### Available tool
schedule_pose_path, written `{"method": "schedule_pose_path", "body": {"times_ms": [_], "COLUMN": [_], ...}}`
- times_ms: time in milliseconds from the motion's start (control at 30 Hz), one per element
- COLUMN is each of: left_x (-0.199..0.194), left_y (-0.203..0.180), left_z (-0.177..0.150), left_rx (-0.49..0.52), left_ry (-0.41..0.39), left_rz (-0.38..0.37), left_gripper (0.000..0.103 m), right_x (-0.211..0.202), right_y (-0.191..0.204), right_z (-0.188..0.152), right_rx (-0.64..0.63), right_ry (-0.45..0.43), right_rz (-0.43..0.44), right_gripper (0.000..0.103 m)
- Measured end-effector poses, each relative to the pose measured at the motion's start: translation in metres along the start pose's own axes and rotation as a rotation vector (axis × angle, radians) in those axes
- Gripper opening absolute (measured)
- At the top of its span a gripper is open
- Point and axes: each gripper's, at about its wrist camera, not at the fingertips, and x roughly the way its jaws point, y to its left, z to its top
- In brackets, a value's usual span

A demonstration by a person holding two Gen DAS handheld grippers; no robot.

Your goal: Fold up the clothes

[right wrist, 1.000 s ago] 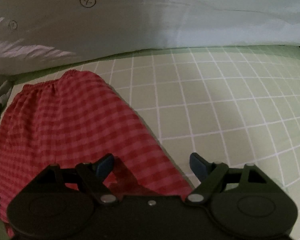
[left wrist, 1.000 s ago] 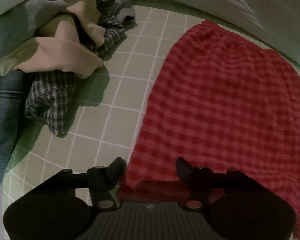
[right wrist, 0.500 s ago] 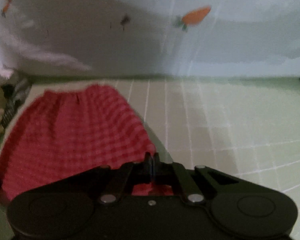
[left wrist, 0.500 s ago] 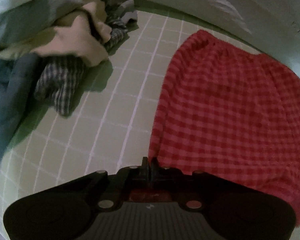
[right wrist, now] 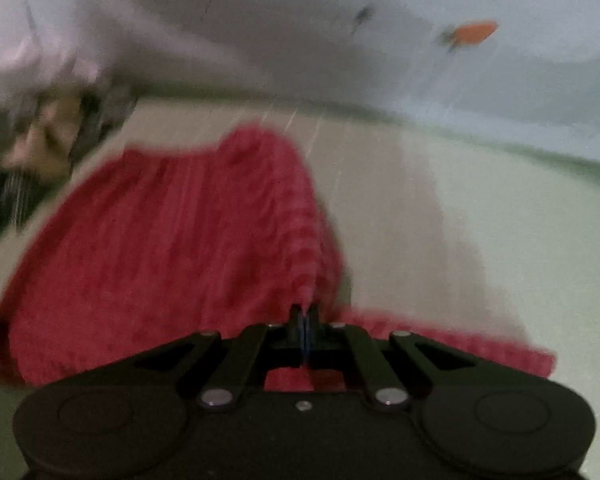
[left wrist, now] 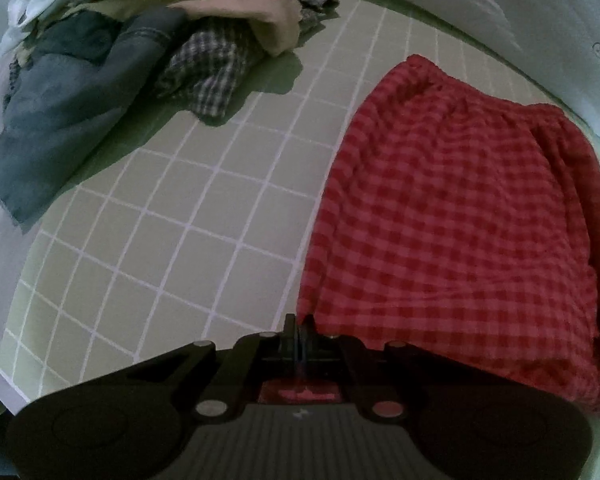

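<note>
Both grippers now clamped on the shorts' near hem
Left gripper (left wrist: 300, 326) and right gripper (right wrist: 305, 316), apart a second ago, pinch red checked shorts (left wrist: 452, 216) on the grid mat (left wrist: 188, 216); hem lifting toward 12 o'clock, fold likely starting; laundry pile (left wrist: 148, 52) at 10 o'clock.

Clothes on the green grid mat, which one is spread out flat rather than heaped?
The red checked garment, lying apart on the grid mat; the black-and-white plaid shirt, blue jeans and beige garment are heaped.

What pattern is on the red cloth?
Red-and-pink checks on the red checked cloth, clearest in the left wrist view.
</note>
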Motion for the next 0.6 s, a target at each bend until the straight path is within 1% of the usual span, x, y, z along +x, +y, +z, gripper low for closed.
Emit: {"method": "schedule_pose_path", "body": {"times_ms": [33, 67, 167, 233, 267, 333, 400, 533, 600], "left_x": [0.0, 0.0, 0.002, -0.001, -0.003, -0.002, -0.001, 0.005, 0.008], "left_y": [0.0, 0.0, 0.001, 0.003, 0.004, 0.006, 0.006, 0.008, 0.008], "left_z": [0.001, 0.002, 0.007, 0.005, 0.005, 0.01, 0.014, 0.018, 0.02], "left_rx": [-0.001, 0.002, 0.01, 0.024, 0.032, 0.045, 0.049, 0.056, 0.055], "left_ry": [0.001, 0.002, 0.005, -0.003, -0.009, -0.017, -0.017, -0.007, 0.001], "left_rz": [0.001, 0.002, 0.007, 0.013, 0.015, 0.017, 0.017, 0.019, 0.02], "left_gripper": [0.003, 0.003, 0.006, 0.006, 0.007, 0.006, 0.006, 0.007, 0.007], "right_x": [0.005, 0.006, -0.001, -0.007, -0.008, -0.011, -0.007, 0.012, 0.026], "right_y": [0.003, 0.005, 0.0, -0.009, -0.016, -0.03, -0.043, -0.065, -0.071], "right_z": [-0.003, -0.003, 0.009, 0.023, 0.03, 0.044, 0.054, 0.066, 0.067], "right_rx": [-0.01, -0.014, 0.01, 0.062, 0.092, 0.155, 0.212, 0.313, 0.337], "right_ry": [0.027, 0.032, -0.008, -0.068, -0.093, -0.138, -0.154, -0.133, -0.102], "right_rz": [0.009, 0.015, 0.035, 0.04, 0.036, 0.023, -0.005, -0.057, -0.076], "right_gripper": [0.003, 0.003, 0.013, 0.031, 0.034, 0.045, 0.05, 0.051, 0.05]}}
